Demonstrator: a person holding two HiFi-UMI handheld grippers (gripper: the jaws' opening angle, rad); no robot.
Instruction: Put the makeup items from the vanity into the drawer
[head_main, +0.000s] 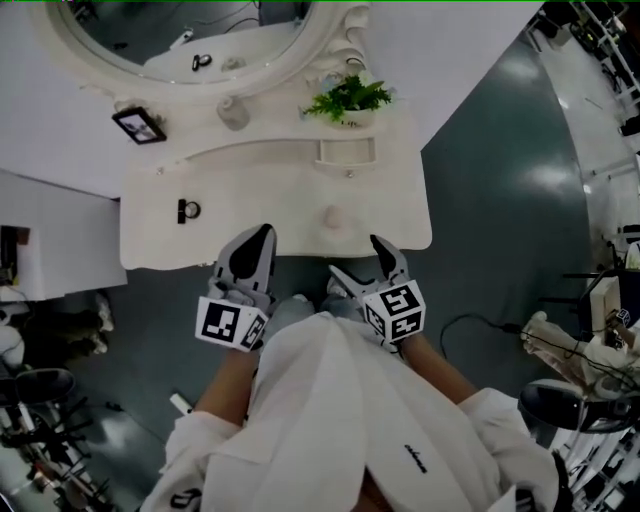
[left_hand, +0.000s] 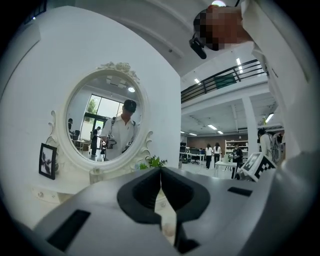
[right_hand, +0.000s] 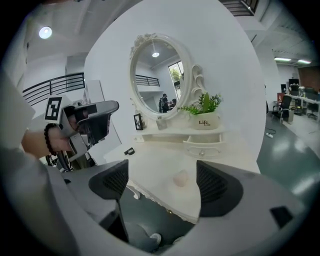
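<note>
A pale pink makeup sponge (head_main: 333, 217) lies near the front edge of the white vanity top (head_main: 250, 180); the right gripper view shows the sponge (right_hand: 180, 177) between my open jaws but farther off. A small black makeup tool (head_main: 187, 210) rests at the vanity's left. The little drawer (head_main: 347, 152) under the mirror shelf stands pulled out. My left gripper (head_main: 260, 240) hovers at the front edge, shut on nothing. My right gripper (head_main: 364, 266) is open and empty just off the front edge, short of the sponge.
An oval mirror (head_main: 190, 35) backs the vanity, with a photo frame (head_main: 139, 125), a small jar (head_main: 233, 112) and a potted plant (head_main: 350, 100) on its shelf. Dark floor surrounds the vanity; cables and chairs (head_main: 560, 400) stand at the right.
</note>
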